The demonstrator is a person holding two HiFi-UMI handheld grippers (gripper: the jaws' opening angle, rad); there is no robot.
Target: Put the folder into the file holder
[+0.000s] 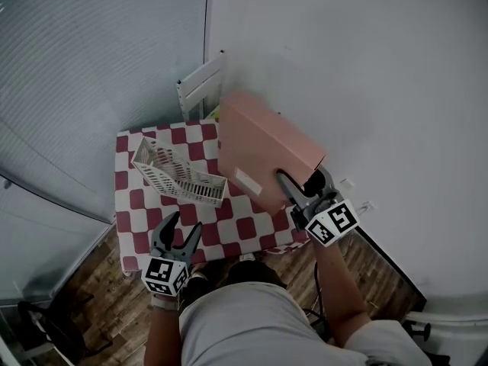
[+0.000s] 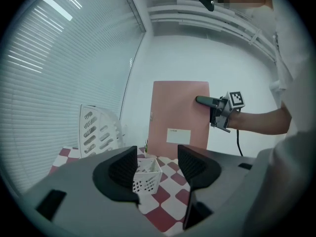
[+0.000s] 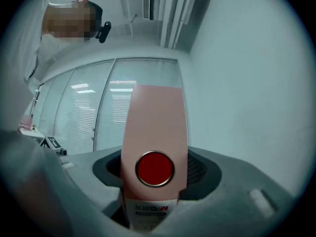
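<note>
Folder [image 1: 259, 147] stands upright over the checkered desk [image 1: 248, 227], clamped by fingers [image 3: 195, 170] of the right gripper [image 1: 286, 183]; fingers of the left gripper [image 1: 185, 223] gape wide, empty, near the white file holder [image 1: 183, 175].

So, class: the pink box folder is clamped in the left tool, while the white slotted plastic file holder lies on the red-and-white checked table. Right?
One slip: the pink box folder is clamped in the right tool, not the left tool, as the right gripper view shows. The white slotted plastic file holder does lie on the red-and-white checked table.
</note>
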